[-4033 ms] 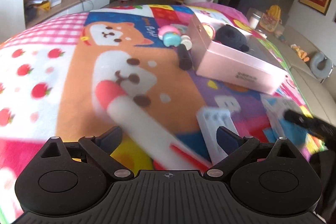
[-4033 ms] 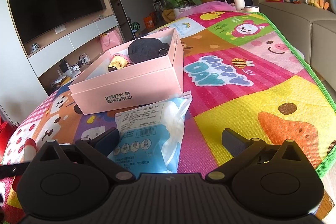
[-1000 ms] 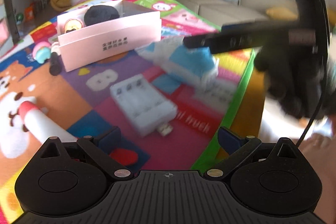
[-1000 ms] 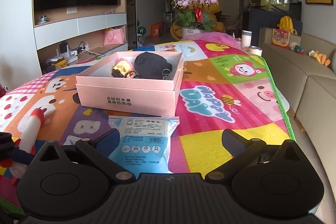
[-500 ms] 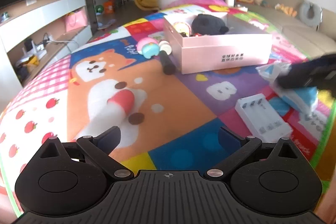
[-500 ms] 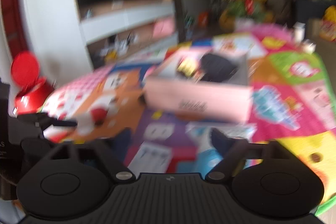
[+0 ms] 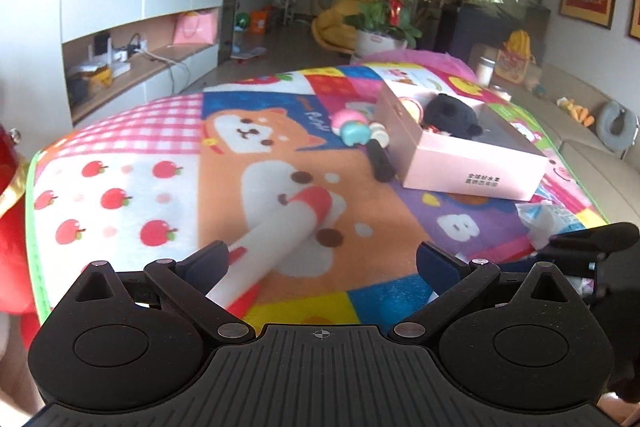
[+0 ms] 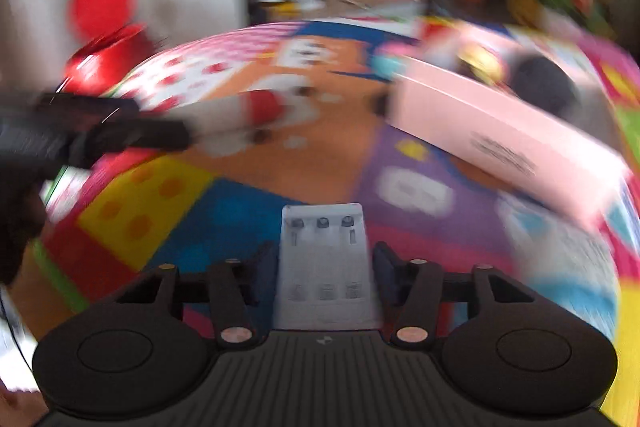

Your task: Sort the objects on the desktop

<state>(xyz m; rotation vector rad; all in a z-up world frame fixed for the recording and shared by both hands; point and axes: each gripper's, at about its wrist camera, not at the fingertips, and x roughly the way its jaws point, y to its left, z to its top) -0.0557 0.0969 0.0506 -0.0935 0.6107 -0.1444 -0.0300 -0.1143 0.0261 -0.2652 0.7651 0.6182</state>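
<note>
A white tube with a red cap (image 7: 280, 231) lies on the cartoon mat, its near end between the fingers of my open left gripper (image 7: 322, 261). In the blurred right wrist view my right gripper (image 8: 324, 265) is shut on a white battery charger (image 8: 324, 259) and holds it above the mat. The pink box (image 7: 472, 163) stands at the right and holds a black pouch (image 7: 452, 115) and a small toy. The box also shows in the right wrist view (image 8: 500, 131). A blue and white packet (image 7: 556, 219) lies in front of the box.
A pink and teal toy (image 7: 350, 131) and a black cylinder (image 7: 380, 161) lie left of the box. A red object (image 7: 8, 219) stands at the mat's left edge. The right gripper (image 7: 592, 251) shows at the right of the left wrist view. A sofa lies beyond the mat's right edge.
The right gripper swung left and down and closed on the battery charger. The left gripper moved onto the white tube, which now lies between its fingers.
</note>
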